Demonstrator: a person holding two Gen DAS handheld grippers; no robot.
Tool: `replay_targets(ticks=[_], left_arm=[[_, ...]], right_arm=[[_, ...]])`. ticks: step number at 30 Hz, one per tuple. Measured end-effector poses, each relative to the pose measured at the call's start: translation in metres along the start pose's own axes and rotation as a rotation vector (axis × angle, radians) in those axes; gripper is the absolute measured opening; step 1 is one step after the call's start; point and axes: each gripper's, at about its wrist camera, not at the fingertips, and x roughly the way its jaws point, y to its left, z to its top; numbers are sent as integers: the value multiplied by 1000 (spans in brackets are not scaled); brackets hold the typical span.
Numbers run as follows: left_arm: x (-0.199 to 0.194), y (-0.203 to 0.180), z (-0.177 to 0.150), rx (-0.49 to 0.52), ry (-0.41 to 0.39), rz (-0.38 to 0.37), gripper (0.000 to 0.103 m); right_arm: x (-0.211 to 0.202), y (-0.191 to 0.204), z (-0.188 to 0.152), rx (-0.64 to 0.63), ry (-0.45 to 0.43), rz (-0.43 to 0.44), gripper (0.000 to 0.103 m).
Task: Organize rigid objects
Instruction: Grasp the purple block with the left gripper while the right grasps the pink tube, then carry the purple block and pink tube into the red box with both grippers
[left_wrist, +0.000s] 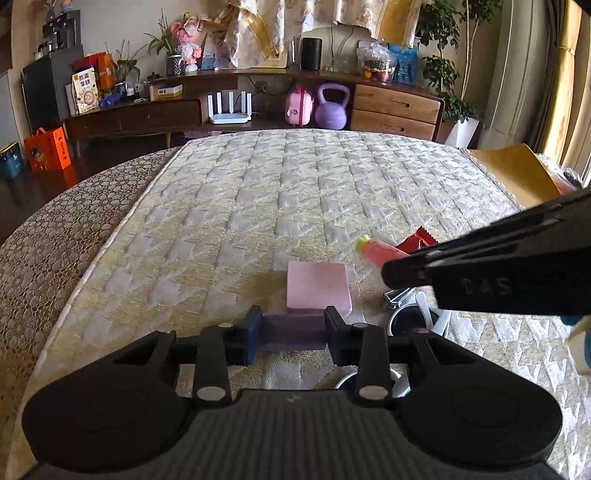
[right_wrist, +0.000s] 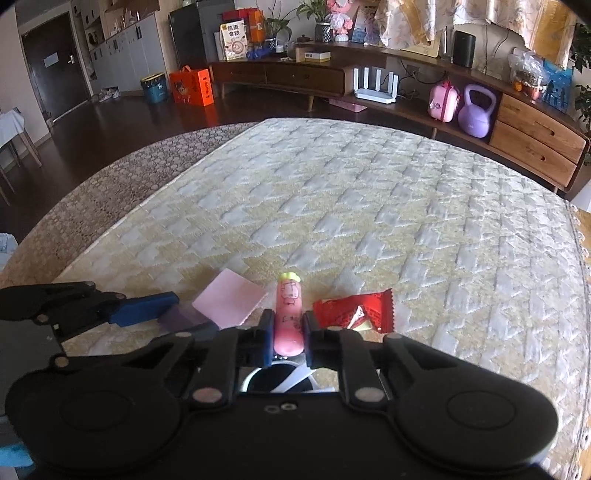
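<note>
My left gripper (left_wrist: 294, 325) has its jaws closed against the sides of a flat purple block (left_wrist: 295, 330) that rests on the quilted mattress (left_wrist: 295, 192). A pink square block (left_wrist: 317, 288) lies just beyond it and overlaps its far edge. My right gripper (right_wrist: 289, 326) is shut on a pink tube with a yellow cap (right_wrist: 289, 310), which points away along the fingers. In the left wrist view the right gripper (left_wrist: 402, 273) reaches in from the right with the tube (left_wrist: 380, 251) sticking out. The right wrist view shows the left gripper's blue finger (right_wrist: 144, 308) beside the purple block (right_wrist: 181, 318).
A red snack wrapper (right_wrist: 354, 310) lies right of the tube. Under the right gripper stands a white-rimmed dark cup (right_wrist: 280, 382) with a white spoon in it. A metal ring (left_wrist: 347, 380) lies near the left gripper. A wooden sideboard (left_wrist: 395, 110) runs behind the mattress.
</note>
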Motion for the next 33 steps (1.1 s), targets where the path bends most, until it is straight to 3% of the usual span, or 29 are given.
replay_targets(ticks=[17, 33], left_arm=[[-54, -8, 8, 32, -37, -22, 35], [-120, -67, 9, 106, -26, -140, 35]], right_arm=[[-85, -1, -26, 56, -90, -16, 15], [-184, -22, -80, 169, -161, -87, 15]])
